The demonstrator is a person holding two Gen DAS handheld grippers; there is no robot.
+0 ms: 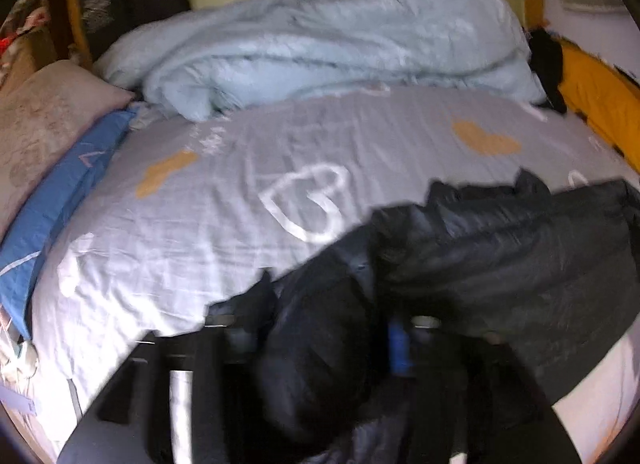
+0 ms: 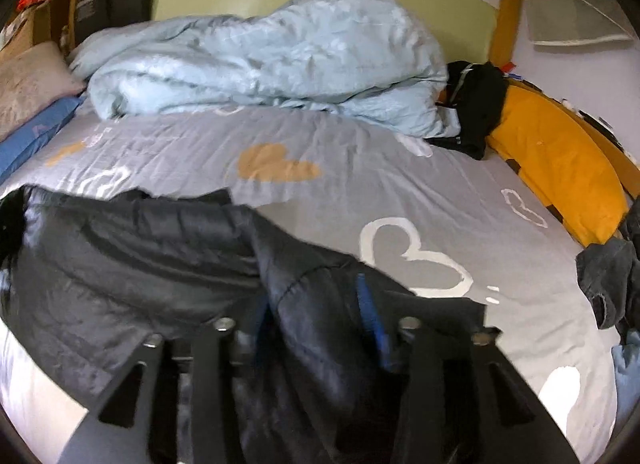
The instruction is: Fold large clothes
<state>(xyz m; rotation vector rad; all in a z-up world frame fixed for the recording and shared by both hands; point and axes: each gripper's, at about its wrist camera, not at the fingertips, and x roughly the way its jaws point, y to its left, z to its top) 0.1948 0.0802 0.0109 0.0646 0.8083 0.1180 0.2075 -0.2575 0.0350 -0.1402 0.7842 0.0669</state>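
Note:
A black padded jacket [image 1: 500, 256] lies crumpled on the near part of a grey bedsheet [image 1: 200, 223] printed with hearts. In the left wrist view a bunched fold of it runs down between the jaws of my left gripper [image 1: 316, 328], which stand well apart; the fabric hides the fingertips. In the right wrist view the jacket [image 2: 140, 256] spreads to the left over the sheet [image 2: 400, 191], and another fold lies between the blue pads [image 2: 372, 316] of my right gripper [image 2: 316, 316], also spread apart. Both views are motion-blurred.
A light blue duvet [image 2: 260, 59] is heaped at the back of the bed. Pillows [image 1: 40, 123] line the left edge, a yellow cushion [image 2: 560, 167] the right. A small black garment [image 2: 476, 103] lies by the duvet, and denim clothing [image 2: 612, 276] at the right edge.

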